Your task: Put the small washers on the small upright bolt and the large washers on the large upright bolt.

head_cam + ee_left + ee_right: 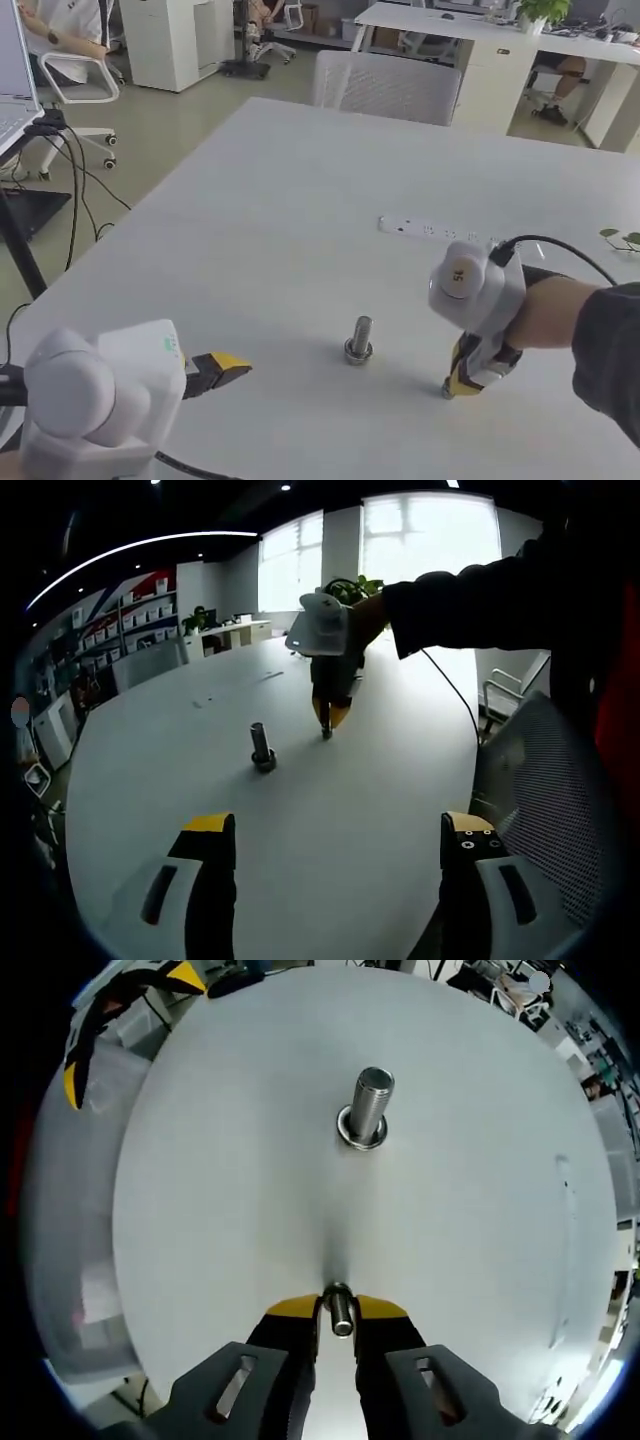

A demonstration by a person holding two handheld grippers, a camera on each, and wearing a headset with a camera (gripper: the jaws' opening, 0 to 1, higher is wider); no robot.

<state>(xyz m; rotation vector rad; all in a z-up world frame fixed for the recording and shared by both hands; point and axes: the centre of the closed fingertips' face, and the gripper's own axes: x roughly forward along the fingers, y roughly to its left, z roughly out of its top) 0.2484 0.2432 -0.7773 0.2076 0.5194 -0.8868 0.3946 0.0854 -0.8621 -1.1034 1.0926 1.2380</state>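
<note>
A large upright bolt (359, 338) with washers at its base stands on the white table (300, 250); it also appears as the large bolt (368, 1107) and the large bolt (262, 748). My right gripper (340, 1318) is shut on a small bolt (341, 1312), holding it upright against the table to the right of the large bolt. In the head view the right gripper (458, 385) points down at the tabletop. My left gripper (330, 830) stands open and empty near the table's front left, and shows as the left gripper (222, 370) in the head view.
A white power strip (430, 230) lies further back on the table with a black cable (560, 250) running to the right gripper. A mesh chair (385, 85) stands at the far edge. Desks, chairs and a seated person are beyond.
</note>
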